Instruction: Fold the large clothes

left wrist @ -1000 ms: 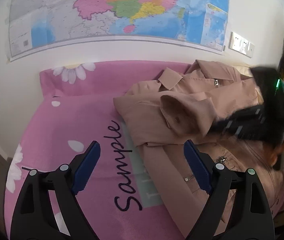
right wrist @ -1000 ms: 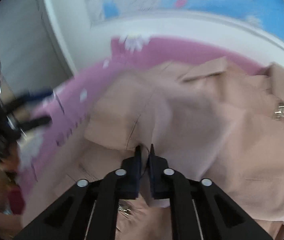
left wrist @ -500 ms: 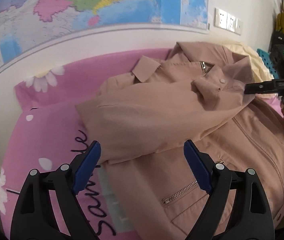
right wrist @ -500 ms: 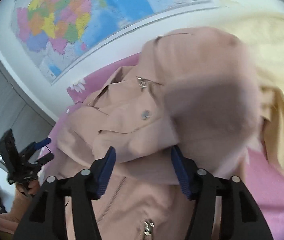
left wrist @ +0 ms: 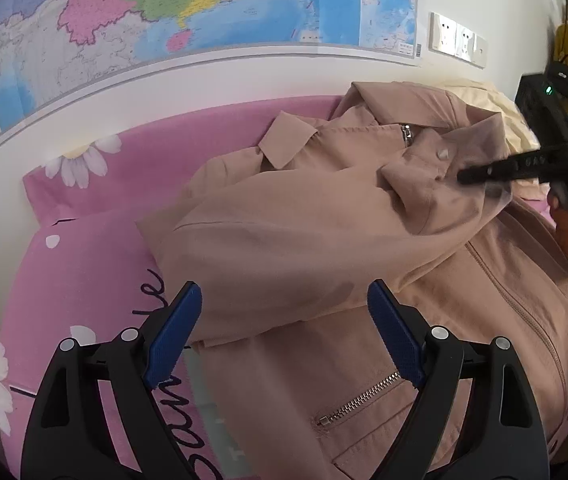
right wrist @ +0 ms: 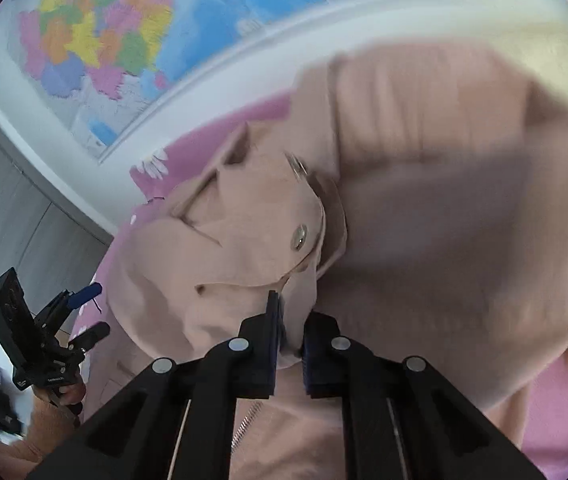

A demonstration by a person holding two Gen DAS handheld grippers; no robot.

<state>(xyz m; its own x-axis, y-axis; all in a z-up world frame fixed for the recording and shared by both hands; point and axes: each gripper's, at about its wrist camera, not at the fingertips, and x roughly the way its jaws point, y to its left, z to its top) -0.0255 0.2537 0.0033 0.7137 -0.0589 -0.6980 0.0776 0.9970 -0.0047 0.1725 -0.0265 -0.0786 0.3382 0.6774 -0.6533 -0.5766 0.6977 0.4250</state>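
Jacket (left wrist: 324, 232) of matte, dusty-pink woven cloth lies spread on the pink bedsheet (left wrist: 96, 248), its pointed collar toward twelve o'clock and a metal zipper (left wrist: 358, 400) slanting across a pocket at six. One sleeve (left wrist: 284, 216) is drawn flat across the chest, its cuff bearing a round snap button (left wrist: 442, 155).

My right gripper (right wrist: 289, 322) comes in from three o'clock in the left view, tilted downward; its jaws have just been closing and now stand almost together, pinching the cuff's edge between the blue pads (right wrist: 275, 332). My left gripper (left wrist: 284, 332) hovers angled down over the hem with jaws spread wide, ribbed blue pads apart, touching nothing.

Daisies and dark script print mark the sheet. A cream cloth (left wrist: 496, 108) lies past the jacket at two o'clock. On the white wall (left wrist: 220, 84) at twelve hang a coloured map (left wrist: 204, 4) and switch plates (left wrist: 456, 40).
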